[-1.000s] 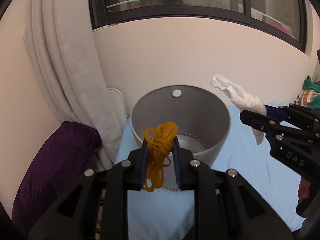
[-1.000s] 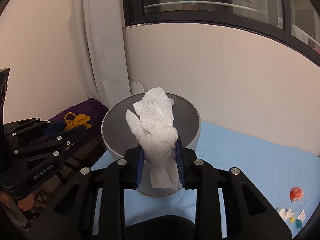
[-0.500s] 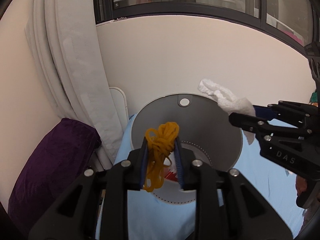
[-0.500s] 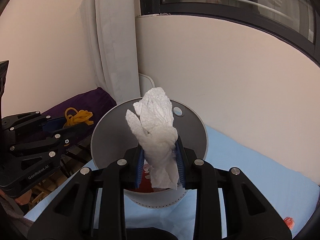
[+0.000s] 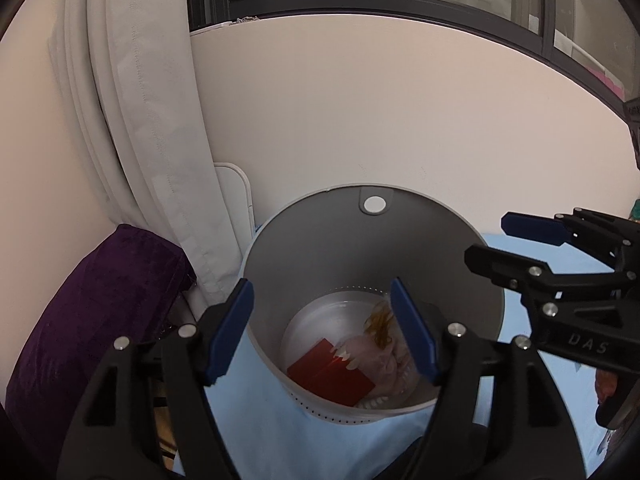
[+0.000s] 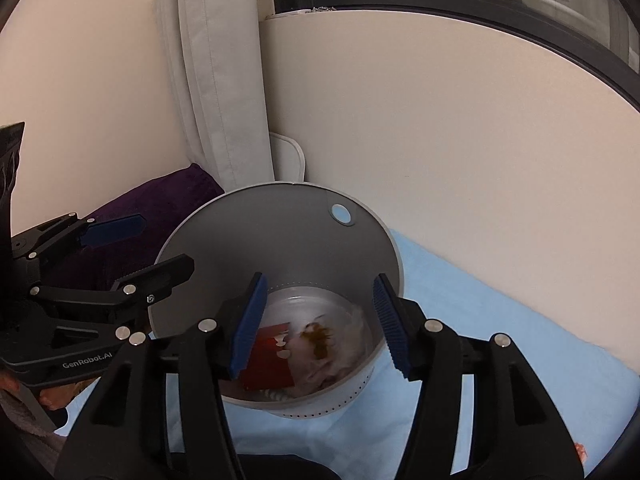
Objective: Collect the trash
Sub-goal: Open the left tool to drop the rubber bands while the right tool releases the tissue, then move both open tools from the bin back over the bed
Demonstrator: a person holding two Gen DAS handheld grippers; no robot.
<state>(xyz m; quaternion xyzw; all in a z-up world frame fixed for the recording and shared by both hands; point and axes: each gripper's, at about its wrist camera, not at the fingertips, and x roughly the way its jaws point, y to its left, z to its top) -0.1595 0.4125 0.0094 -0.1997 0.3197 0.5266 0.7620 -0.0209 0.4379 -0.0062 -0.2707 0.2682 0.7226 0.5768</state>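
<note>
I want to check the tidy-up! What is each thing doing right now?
Round grey bin: upright, lidless, trash inside.
Yellow string tangle: in the bin.
White crumpled tissue: in the bin.
Red flat card: on the bin's bottom.
Left gripper: jaws opening, nothing between.
Right gripper: jaws opening, nothing between.

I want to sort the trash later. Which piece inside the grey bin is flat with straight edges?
The red card on the floor of the grey bin. The yellow string is a loose tangle and the white tissue beside it is crumpled.
</note>
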